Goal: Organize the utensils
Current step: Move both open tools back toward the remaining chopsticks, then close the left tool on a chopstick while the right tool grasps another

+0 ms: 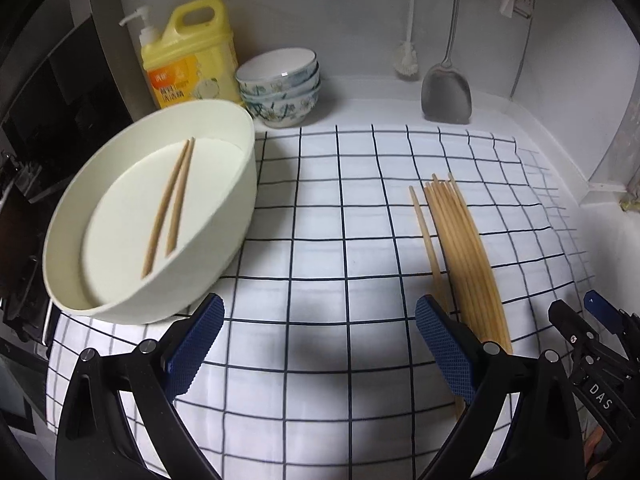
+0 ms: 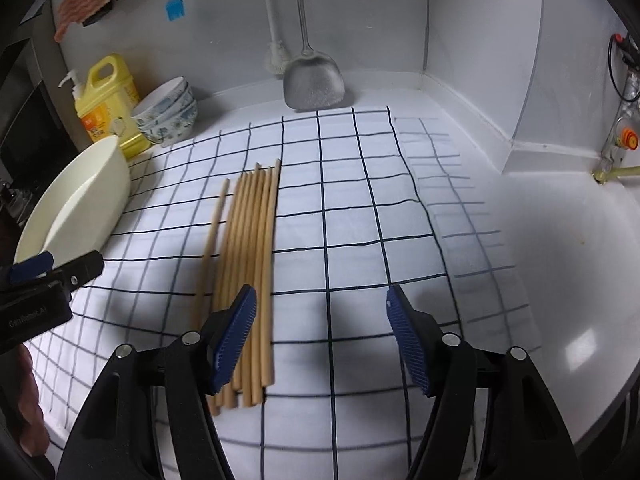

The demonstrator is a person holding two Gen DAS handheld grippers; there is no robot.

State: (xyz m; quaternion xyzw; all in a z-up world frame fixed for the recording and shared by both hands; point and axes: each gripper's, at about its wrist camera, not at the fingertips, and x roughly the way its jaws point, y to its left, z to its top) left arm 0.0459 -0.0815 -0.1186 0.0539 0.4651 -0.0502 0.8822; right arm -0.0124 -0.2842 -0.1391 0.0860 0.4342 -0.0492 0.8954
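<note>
1. Both sets of fingers spread, empty: left gripper (image 1: 318,334), right gripper (image 2: 322,334).
2. 2 chopsticks (image 1: 170,204) lie in the white bowl (image 1: 224,216); chopstick bundle (image 2: 250,264) rests on the checked cloth (image 2: 360,220).
3. Likely next: right gripper shifts left, pinches 1 pair mid-length.

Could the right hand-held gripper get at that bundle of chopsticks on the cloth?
Probably yes. The right hand-held gripper is open and empty, and the chopsticks lie bare on the checked cloth beside its left finger, with nothing covering them.
</note>
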